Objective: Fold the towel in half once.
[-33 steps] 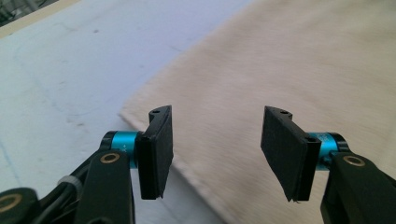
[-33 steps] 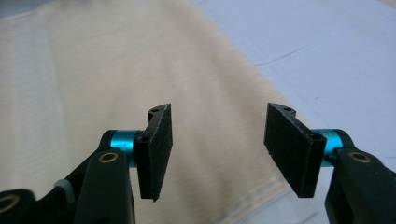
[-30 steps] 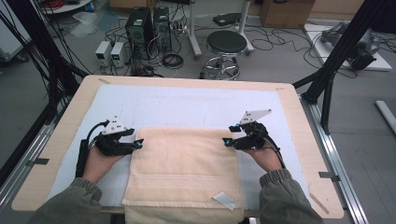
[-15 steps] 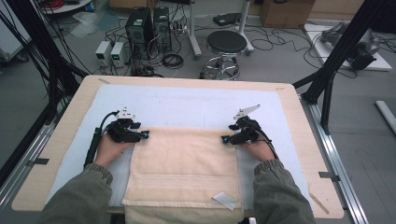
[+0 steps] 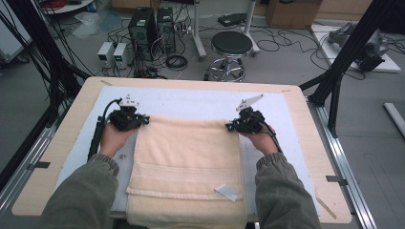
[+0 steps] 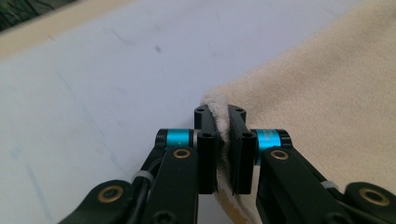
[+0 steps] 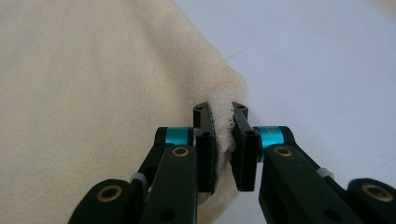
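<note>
The cream towel (image 5: 187,157) lies across the centre of the high view on the white mat (image 5: 191,102), its near end draped over the table edge. The left gripper (image 5: 138,120) pinches its upper-left corner, the right gripper (image 5: 231,126) its upper-right. Both should probably travel level and together, keeping the edge taut.

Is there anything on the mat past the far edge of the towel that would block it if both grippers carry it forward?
Nothing visible does. Both the left gripper and the right gripper pinch the towel at its far corners, and the white mat beyond that edge lies bare up to the table border.
</note>
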